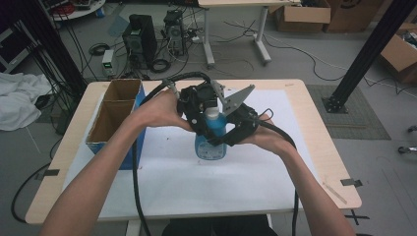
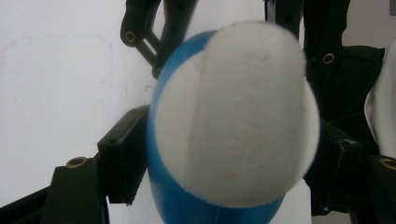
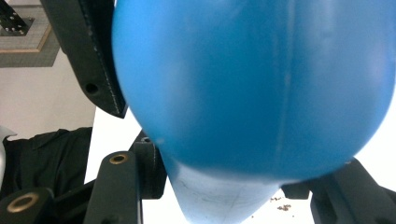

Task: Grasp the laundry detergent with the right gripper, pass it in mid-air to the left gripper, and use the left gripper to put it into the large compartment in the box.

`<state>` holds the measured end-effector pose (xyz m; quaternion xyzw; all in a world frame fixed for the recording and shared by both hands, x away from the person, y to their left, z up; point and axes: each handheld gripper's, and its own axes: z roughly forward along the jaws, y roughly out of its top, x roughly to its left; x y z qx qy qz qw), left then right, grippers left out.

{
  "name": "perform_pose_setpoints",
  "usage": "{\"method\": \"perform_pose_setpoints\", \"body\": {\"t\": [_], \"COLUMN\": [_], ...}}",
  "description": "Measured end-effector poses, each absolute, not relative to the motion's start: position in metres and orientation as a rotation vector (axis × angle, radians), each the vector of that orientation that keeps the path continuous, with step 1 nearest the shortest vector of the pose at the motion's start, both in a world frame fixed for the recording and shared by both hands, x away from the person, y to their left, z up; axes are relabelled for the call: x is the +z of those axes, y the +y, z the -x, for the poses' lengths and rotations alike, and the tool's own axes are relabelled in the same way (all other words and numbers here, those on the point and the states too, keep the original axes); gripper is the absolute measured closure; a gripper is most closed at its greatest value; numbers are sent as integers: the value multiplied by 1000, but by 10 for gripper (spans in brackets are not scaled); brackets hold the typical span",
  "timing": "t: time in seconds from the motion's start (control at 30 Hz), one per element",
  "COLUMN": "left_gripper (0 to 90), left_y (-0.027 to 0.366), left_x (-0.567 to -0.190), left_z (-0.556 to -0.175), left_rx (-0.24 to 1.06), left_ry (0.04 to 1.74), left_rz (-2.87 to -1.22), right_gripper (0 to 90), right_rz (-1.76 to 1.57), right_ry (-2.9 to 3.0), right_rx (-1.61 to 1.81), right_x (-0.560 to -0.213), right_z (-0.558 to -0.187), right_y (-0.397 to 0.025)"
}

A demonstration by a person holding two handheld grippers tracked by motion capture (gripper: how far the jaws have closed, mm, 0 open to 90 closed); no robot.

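A blue bottle (image 1: pixel 210 146) with a white cap (image 1: pixel 212 114) stands upright on the white sheet (image 1: pixel 196 182) at the table's middle. My left gripper (image 1: pixel 207 122) comes in from the left and above, with its jaws closed on the bottle just under the cap. In the left gripper view the cap (image 2: pixel 238 126) sits between the two black jaws, one on each side of it. My right gripper (image 1: pixel 225 137) reaches in from the right and is shut on the bottle's body. The right gripper view has the blue body (image 3: pixel 261 84) bulging between its jaws.
An open cardboard box (image 1: pixel 116 114) with two compartments stands at the table's left side, beside my left forearm. Black cables trail from both grippers over the table's front edge (image 1: pixel 196 212). Floor clutter, desks and boxes lie beyond the table.
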<state>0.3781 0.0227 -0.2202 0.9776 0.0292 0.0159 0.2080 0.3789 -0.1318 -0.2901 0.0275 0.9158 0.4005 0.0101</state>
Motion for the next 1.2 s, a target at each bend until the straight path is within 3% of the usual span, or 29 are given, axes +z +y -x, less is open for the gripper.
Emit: {"method": "perform_pose_setpoints", "body": {"t": [0.7,1.2], "left_gripper": [363,377], "left_y": [22,23], "left_x": [-221,-221], "left_z": [-379,-378], "left_rx": [45,20], "left_ry": [84,80], "left_rz": [-2718,-2733], "right_gripper": [462,462], "right_rz": [-90,-68], "right_ry": [2855,2863], "right_rx": [1256,1251], "right_x": [-291,-292], "right_z": [-379,-377], "right_y": [-131,-129]}}
